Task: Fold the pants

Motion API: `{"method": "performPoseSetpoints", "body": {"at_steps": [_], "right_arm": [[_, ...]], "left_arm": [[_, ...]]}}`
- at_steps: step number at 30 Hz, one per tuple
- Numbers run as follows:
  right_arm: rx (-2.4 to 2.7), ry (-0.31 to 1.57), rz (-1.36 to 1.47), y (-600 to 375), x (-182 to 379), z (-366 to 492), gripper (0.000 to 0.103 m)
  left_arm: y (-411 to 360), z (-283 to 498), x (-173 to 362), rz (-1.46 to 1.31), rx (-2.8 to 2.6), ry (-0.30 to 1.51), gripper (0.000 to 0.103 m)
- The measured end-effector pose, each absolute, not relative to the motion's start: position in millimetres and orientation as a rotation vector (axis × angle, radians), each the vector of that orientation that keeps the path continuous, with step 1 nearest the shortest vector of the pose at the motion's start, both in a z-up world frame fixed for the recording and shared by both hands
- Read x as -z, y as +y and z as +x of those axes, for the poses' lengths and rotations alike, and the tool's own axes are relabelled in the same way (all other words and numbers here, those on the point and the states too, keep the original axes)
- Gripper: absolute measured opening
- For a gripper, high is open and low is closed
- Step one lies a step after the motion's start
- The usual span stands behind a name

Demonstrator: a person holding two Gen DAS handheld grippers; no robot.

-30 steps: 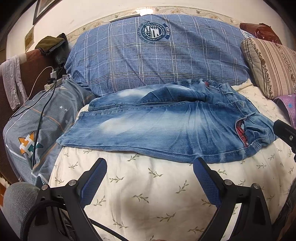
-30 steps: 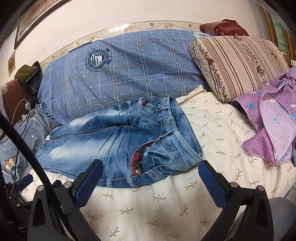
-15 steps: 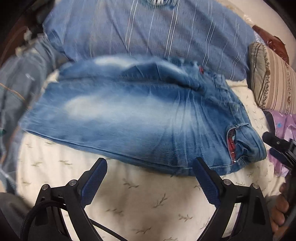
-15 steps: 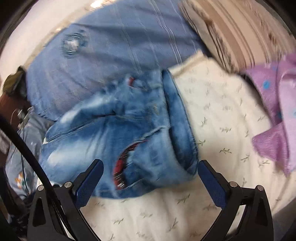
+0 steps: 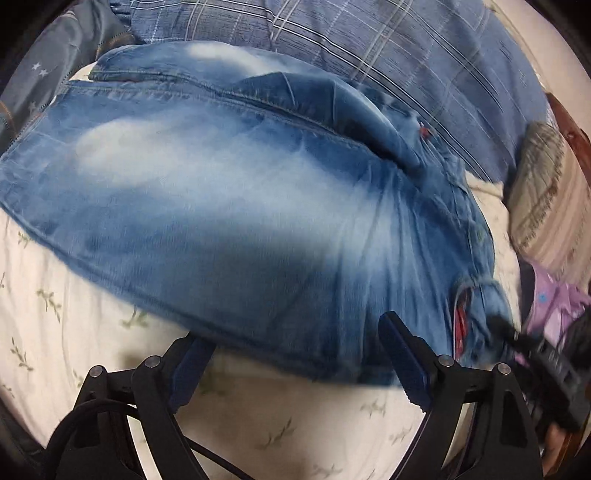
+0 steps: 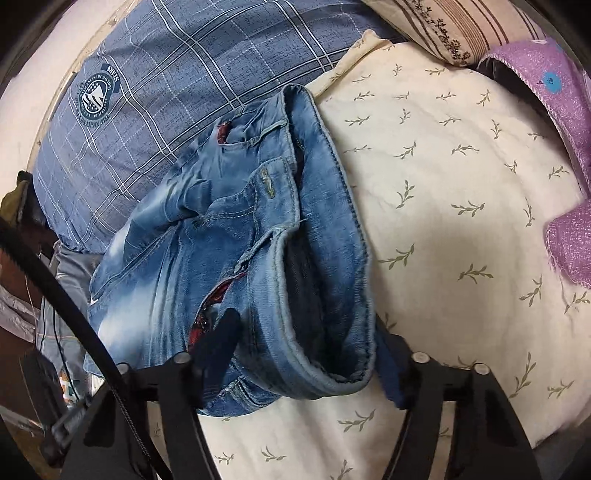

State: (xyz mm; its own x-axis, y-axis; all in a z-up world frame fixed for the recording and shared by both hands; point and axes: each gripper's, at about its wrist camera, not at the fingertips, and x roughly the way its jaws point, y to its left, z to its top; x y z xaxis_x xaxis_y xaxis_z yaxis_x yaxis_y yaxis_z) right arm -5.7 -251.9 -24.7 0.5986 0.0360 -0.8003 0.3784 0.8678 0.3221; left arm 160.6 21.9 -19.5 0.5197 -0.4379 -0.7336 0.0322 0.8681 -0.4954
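Lying across a bed covered by a cream sheet [image 6: 443, 229] printed with small leaf sprigs, a pair of faded blue jeans [image 5: 229, 206] is shown folded lengthwise, one leg stacked on the other. The waistband [image 6: 325, 266] is turned toward the right side of the bed, and a red checked lining is exposed at the pocket opening. A blue plaid pillow [image 6: 177, 66] is seen behind the jeans, touching their far edge; a striped pillow [image 6: 454, 22] and a purple garment [image 6: 569, 240] are placed at the right, apart from the denim.

The left gripper [image 5: 291, 354] is positioned at the near long edge of the jeans. Its fingers [image 5: 400, 358] are held apart and have just been closing; the hem of the denim is seen between them, with the left finger partly tucked under the cloth and the right one lying against its top. No pressing of the pads on the cloth can be made out.

The right gripper [image 6: 306, 350] is set at the waistband end. Its fingers [image 6: 218, 343] have just been closing, and the bunched waistband is enclosed between them, the left finger laid on the denim beside the pocket lining, the right one largely hidden behind the waistband fold. Whether the cloth is already pinched cannot be told.
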Motion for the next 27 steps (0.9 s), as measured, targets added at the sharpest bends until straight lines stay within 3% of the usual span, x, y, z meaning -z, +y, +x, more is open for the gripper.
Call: {"method": "performPoseSetpoints", "body": {"at_steps": [1, 2, 4, 5, 6, 10, 17, 19, 20, 22, 23, 24, 26, 27], "right_arm": [[0.212, 0.919, 0.5, -253.0, 24.9, -5.6, 0.055], [0.209, 0.928, 0.501, -254.1, 26.5, -5.3, 0.049], [0.204, 0.941, 0.488, -253.4, 27.0, -5.2, 0.04], [0.207, 0.94, 0.472, -252.3, 26.1, -5.4, 0.033], [0.209, 0.934, 0.455, -251.0, 23.7, -7.2, 0.018], [0.208, 0.891, 0.436, -251.1, 11.2, -20.3, 0.013], [0.283, 0.884, 0.418, -242.2, -0.1, -66.7, 0.011], [0.34, 0.961, 0.352, -236.4, 19.2, -57.7, 0.016], [0.379, 1.013, 0.297, -233.3, 31.3, -49.2, 0.028], [0.412, 1.02, 0.272, -230.6, 32.6, -46.1, 0.036], [0.41, 0.967, 0.272, -229.0, 22.7, -50.9, 0.047], [0.407, 0.919, 0.275, -228.3, 13.3, -56.2, 0.067], [0.369, 0.8, 0.317, -228.7, -9.8, -67.8, 0.09], [0.339, 0.764, 0.338, -228.5, -18.6, -70.4, 0.09]], "left_arm": [[21.8, 163.4, 18.7, -0.456, 0.274, 1.0, 0.068], [20.3, 167.2, 18.8, -0.441, 0.229, 1.014, 0.061], [18.0, 171.5, 19.9, -0.403, 0.162, 1.028, 0.029], [18.8, 171.7, 19.8, -0.406, 0.158, 1.028, 0.023], [21.0, 172.0, 21.1, -0.416, 0.159, 1.027, 0.013], [39.2, 160.0, 30.3, -0.463, 0.194, 1.03, 0.005], [48.7, 124.4, 41.7, -0.376, 0.243, 1.057, 0.007], [48.0, 129.4, 58.8, -0.364, 0.249, 1.061, 0.009], [47.9, 130.1, 56.9, -0.359, 0.252, 1.044, 0.011], [51.1, 128.5, 54.1, -0.338, 0.281, 1.038, 0.032], [50.9, 123.3, 50.1, -0.336, 0.298, 1.023, 0.036], [52.9, 119.2, 45.5, -0.326, 0.306, 0.994, 0.042], [53.8, 107.2, 33.0, -0.264, 0.297, 0.935, 0.05], [50.3, 100.6, 25.4, -0.228, 0.294, 0.906, 0.056]]}}
